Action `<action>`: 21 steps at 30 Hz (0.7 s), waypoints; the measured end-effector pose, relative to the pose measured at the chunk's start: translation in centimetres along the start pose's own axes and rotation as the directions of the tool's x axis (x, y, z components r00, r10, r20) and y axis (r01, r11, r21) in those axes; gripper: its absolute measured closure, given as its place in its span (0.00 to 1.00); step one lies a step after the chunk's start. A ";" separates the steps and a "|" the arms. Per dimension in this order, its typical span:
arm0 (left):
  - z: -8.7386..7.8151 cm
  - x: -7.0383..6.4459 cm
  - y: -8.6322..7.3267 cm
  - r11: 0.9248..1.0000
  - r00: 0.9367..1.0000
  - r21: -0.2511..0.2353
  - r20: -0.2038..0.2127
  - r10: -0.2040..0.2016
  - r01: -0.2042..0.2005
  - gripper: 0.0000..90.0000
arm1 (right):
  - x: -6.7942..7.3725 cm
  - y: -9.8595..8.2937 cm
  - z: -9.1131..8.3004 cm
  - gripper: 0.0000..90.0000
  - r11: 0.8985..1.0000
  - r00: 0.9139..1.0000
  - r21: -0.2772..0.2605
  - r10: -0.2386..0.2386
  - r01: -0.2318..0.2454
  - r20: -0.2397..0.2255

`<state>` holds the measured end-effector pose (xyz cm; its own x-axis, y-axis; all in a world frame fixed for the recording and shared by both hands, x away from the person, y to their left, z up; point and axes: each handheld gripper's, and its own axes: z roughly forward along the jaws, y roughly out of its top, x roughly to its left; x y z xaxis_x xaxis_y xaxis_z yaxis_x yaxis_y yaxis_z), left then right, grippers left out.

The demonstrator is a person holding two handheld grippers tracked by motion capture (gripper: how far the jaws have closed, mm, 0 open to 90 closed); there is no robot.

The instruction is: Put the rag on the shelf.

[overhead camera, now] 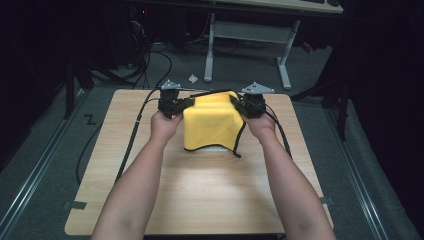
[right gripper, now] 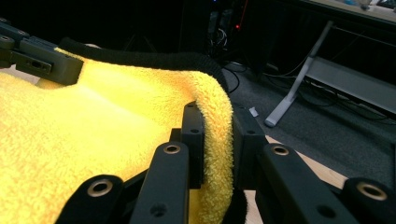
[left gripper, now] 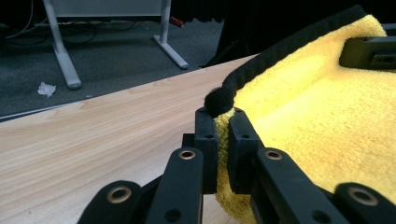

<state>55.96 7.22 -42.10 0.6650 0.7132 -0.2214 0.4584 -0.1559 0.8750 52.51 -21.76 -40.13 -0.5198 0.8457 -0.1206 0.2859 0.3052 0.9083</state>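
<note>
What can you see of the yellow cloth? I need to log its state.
The yellow cloth looks like fluffy terry with a black sewn edge. It is held up over the wooden table, its free part hanging toward the person. The left tongs and right tongs are each shut on a far corner.

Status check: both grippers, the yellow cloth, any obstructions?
Left hand-held gripper shut on yellow cloth corner. Right hand-held gripper shut on the opposite corner. Cloth lifted, near edge hanging toward the table. Nothing in the way.
</note>
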 end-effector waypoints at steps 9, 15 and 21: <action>0.2 0.1 -1.4 0.999 1.000 0.028 0.022 -0.018 0.018 0.94 | -0.3 -0.9 0.5 0.85 0.999 0.999 0.017 0.051 -0.050 -0.019; 0.5 0.1 -2.0 0.998 0.999 0.062 0.039 -0.021 0.019 0.93 | -0.5 -1.5 0.7 0.78 0.995 0.995 0.042 0.094 -0.093 -0.023; 0.1 0.6 -2.5 0.997 0.999 0.062 0.018 -0.038 0.037 0.83 | -1.4 -1.8 0.5 0.58 0.989 0.990 0.056 0.132 -0.135 0.047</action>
<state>55.23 7.99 -44.48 0.6575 0.7062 -0.2626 0.5187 -0.1715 0.8376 53.08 -23.29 -41.78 -0.4390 0.8983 -0.0181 0.3976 0.2123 0.8926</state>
